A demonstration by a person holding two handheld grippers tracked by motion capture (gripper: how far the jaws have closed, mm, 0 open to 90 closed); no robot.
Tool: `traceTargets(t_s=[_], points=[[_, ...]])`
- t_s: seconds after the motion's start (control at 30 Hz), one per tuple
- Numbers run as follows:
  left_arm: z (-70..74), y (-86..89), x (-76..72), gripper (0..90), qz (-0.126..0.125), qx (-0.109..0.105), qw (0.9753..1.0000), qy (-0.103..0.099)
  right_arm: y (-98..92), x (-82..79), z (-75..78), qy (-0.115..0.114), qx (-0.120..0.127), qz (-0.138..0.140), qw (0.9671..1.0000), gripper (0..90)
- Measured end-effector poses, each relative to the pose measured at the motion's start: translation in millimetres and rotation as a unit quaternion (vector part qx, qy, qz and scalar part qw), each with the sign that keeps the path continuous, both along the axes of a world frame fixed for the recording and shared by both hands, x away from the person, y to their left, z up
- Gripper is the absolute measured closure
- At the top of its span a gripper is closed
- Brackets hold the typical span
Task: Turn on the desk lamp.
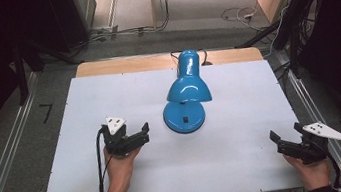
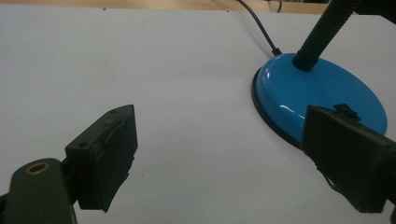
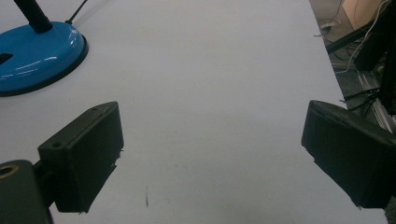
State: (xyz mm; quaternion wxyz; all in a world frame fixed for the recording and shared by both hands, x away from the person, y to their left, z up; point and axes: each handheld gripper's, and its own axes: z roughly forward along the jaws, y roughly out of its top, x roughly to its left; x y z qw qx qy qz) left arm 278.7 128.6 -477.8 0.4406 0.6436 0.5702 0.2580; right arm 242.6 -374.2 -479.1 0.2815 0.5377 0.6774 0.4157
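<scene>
Both grippers, left [image 1: 136, 136] and right [image 1: 285, 139], fingers spread wide, empty; blue desk lamp [image 1: 185, 91] (glossy round base) between.

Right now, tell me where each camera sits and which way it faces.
High view: above the person's side, looking down on the white table, lamp, both forearms.
Left gripper view: on the left hand-held gripper, jaws apart, facing the lamp base.
Right gripper view: on the right hand-held gripper, jaws apart, facing bare table.
All three views show the lamp base.
</scene>
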Motion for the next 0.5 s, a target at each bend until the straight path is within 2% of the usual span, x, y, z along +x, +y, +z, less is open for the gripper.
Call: traceTargets(t_s=[0.23,0.5], points=[[-0.8,-5.6,4.8,13.4,-0.003,-0.007,1.0000,0.002,-1.5,0.1,-1.0,0.003,0.003,0.003,1.0000,4.1],[-2.6,-17.2,12.4,17.8,-0.012,-0.003,0.9999,0.006,-1.4,1.3,-1.4,0.005,0.008,0.005,0.9999,4.1]])
